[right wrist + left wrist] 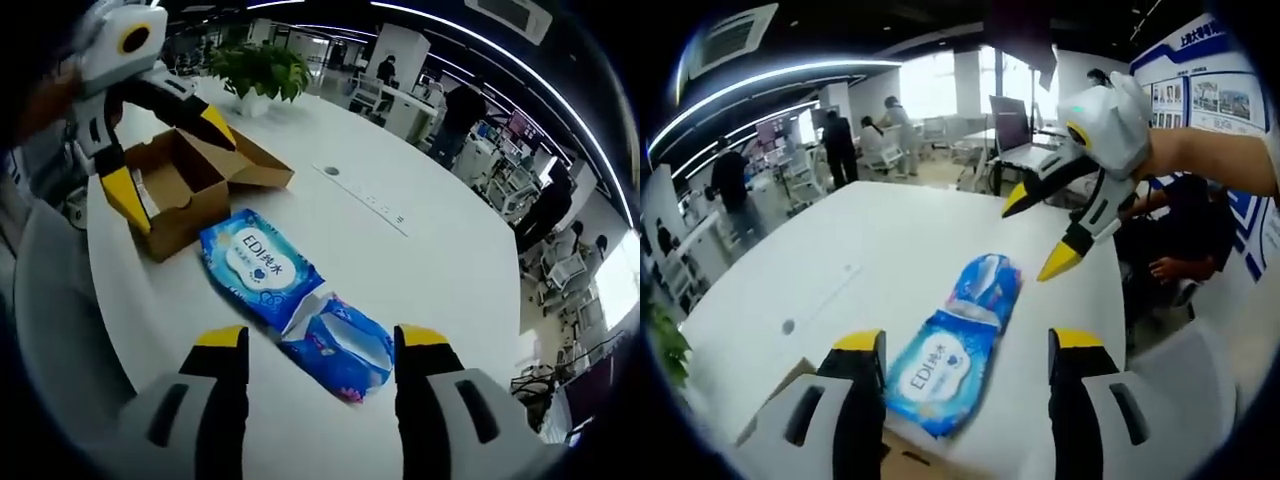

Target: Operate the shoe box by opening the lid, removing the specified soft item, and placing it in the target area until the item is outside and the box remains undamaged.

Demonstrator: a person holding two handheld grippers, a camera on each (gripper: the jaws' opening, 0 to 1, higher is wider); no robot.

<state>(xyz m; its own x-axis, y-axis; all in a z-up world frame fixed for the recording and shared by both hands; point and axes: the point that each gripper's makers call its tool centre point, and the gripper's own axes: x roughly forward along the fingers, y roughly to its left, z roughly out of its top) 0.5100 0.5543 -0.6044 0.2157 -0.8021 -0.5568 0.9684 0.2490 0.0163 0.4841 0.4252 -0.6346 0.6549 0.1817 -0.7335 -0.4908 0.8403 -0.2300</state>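
Observation:
A blue soft pack of wipes lies flat on the white table, outside the box. The brown cardboard shoe box stands open, lid flap folded back; a corner of the box peeks beside my left jaws. My left gripper is open, hovering above the near end of the pack, and it appears over the box as the left gripper in the right gripper view. My right gripper is open above the pack's other end and appears as the right gripper in the left gripper view.
A potted plant stands at the table's far edge behind the box. A cable slot runs along the table's middle. Desks, chairs, a monitor and several people occupy the office beyond.

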